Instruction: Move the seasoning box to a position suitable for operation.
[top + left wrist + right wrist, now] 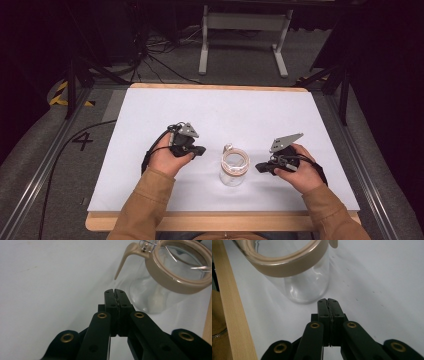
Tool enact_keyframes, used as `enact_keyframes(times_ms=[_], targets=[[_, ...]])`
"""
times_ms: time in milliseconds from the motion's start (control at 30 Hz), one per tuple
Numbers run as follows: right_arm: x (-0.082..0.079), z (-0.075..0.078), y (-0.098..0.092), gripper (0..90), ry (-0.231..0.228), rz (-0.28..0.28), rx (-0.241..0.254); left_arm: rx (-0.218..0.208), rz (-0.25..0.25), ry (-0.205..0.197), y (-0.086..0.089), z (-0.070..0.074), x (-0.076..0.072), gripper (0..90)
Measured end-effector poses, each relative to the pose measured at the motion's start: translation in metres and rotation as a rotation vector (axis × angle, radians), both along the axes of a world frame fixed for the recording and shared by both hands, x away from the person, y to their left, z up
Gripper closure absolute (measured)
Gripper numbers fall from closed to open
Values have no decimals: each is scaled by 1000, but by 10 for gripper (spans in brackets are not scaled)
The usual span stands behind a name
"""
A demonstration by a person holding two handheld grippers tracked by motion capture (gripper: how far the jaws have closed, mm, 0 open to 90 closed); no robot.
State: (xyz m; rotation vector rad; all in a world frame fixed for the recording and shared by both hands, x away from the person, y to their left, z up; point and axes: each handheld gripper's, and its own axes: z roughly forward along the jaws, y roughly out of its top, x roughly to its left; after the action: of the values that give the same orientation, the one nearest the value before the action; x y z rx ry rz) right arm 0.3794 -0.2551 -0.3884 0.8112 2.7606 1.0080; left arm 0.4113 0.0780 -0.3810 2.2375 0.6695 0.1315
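Centrally on the white surface (150, 115) stands a clear glass jar (234, 169) with a tan rim. Just beside it, the left gripper (200, 150) and right gripper (259, 167) flank it, each with jaws pressed together, holding nothing.

Sleeves: the person is wearing tan-brown sleeves (142, 207).
Left tool (199, 149): black, showing brass rings, carrying a grey plate on top.
Right tool (260, 167): black, trailing a cable.
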Motion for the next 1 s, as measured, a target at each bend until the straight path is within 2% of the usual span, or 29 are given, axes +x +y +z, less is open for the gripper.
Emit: enact_keyframes(times_ms=[67,133,200,233,333,533,767,1000], targets=[[-1,1,-5,900,-3,-12,6,-1,-18,8,-6,-4,2,899],[-2,2,-9,900,-3,-21,11,10,-32,-15,-16,-11,5,899],[-3,1,-12,900,-1,-32,12,1,-37,-30,-22,-14,6,899],[-4,1,-13,900,-2,-34,10,5,-44,-28,-23,-15,7,899],[-5,1,-15,900,-4,-37,13,-27,-37,-45,-30,-23,9,898],[-6,1,-18,900,3,-43,18,-63,-31,-50,-33,-29,11,898],[-7,0,-18,900,3,-40,19,-62,-52,-40,-38,-33,12,898],[-8,0,-19,900,7,-45,17,-79,-64,-41,-42,-35,13,895]])
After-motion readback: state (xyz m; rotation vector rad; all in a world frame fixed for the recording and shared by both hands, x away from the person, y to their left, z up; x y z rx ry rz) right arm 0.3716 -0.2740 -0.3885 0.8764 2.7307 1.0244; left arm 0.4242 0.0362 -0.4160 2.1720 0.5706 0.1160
